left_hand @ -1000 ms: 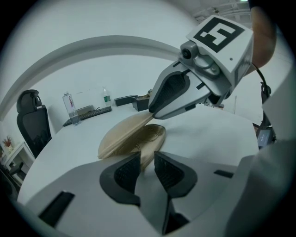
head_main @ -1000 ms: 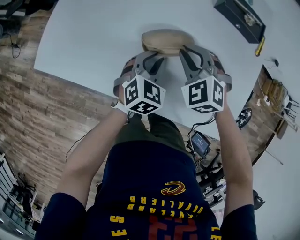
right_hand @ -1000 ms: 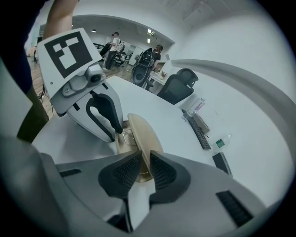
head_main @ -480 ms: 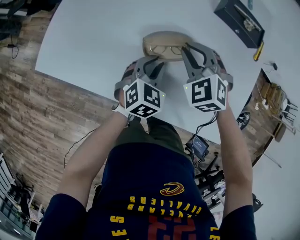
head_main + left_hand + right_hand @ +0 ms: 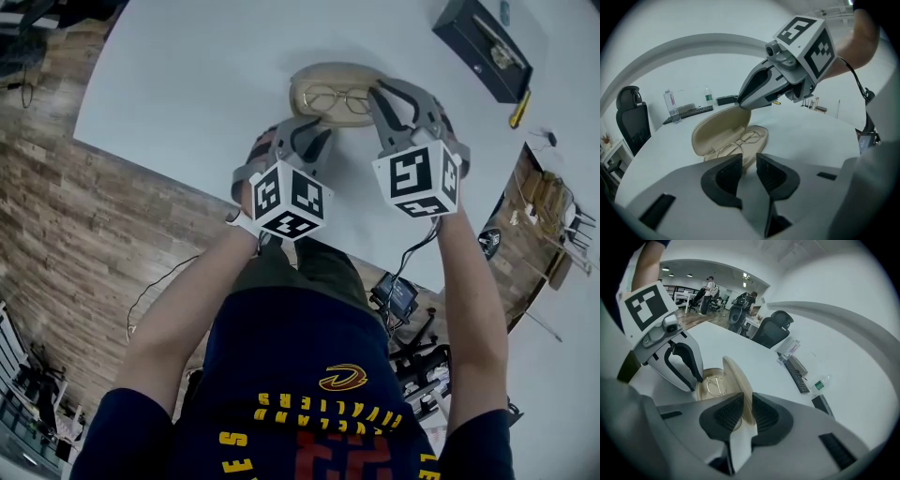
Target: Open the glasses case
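Observation:
A beige glasses case [image 5: 319,82] lies open on the white table [image 5: 187,66], with gold-rimmed glasses [image 5: 339,98] in its base. My right gripper [image 5: 379,94] is shut on the raised lid [image 5: 737,376], which runs between its pads [image 5: 765,414]. My left gripper [image 5: 306,124] sits at the near rim of the base [image 5: 751,151], its jaws closed narrowly over that rim. In the left gripper view the right gripper [image 5: 741,105] holds the lid's top edge above the glasses [image 5: 740,143].
A black box [image 5: 482,39] and a yellow pen-like object [image 5: 518,94] lie at the table's far right. A keyboard [image 5: 689,111], bottles [image 5: 671,104] and an office chair [image 5: 632,123] are at the far side. The table's near edge [image 5: 187,183] meets wood floor.
The case went from closed to open: my right gripper moved up and away with the lid, which uncovered the glasses. The left gripper stayed put.

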Demonstrator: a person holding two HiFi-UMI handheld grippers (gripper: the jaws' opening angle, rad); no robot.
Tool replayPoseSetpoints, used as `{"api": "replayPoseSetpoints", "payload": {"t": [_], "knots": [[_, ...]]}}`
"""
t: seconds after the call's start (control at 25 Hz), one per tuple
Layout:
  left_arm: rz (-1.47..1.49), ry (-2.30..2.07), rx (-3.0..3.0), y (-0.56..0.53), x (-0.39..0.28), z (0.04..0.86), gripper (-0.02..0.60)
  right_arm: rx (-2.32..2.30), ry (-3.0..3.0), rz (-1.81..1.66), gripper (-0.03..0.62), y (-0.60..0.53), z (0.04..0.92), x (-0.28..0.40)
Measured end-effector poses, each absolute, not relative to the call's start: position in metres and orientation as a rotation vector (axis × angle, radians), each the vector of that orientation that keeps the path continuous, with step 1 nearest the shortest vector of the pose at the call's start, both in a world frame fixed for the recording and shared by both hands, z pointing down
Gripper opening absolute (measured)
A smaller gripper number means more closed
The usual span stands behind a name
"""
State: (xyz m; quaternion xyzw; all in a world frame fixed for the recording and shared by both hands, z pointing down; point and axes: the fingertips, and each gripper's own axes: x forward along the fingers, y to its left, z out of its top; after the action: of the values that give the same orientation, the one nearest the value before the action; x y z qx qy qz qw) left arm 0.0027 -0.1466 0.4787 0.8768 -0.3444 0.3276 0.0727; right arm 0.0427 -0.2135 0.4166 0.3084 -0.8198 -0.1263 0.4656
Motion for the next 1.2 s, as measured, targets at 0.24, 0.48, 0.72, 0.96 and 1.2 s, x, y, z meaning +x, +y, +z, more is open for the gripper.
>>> {"api": "replayPoseSetpoints", "payload": {"t": [0.24,0.48,0.72,0.96,1.2], "knots": [[0.988,-1.033,2.631,-0.146,0.003,0.479,0.103,0.784,-2.047,-0.264,0.069,-0.224,0.416,0.042],[0.99,-1.029,2.626,-0.145,0.003,0.479,0.103,0.806,-2.109,-0.194,0.069,-0.233,0.414,0.04],[0.988,-1.028,2.618,-0.146,0.003,0.479,0.103,0.819,-2.143,-0.129,0.069,-0.242,0.414,0.04],[0.979,-1.023,2.618,-0.146,0.003,0.478,0.103,0.838,-2.176,-0.066,0.069,-0.254,0.415,0.041],[0.972,-1.023,2.617,-0.145,0.002,0.477,0.103,0.855,-2.181,-0.036,0.069,-0.264,0.418,0.04]]}}
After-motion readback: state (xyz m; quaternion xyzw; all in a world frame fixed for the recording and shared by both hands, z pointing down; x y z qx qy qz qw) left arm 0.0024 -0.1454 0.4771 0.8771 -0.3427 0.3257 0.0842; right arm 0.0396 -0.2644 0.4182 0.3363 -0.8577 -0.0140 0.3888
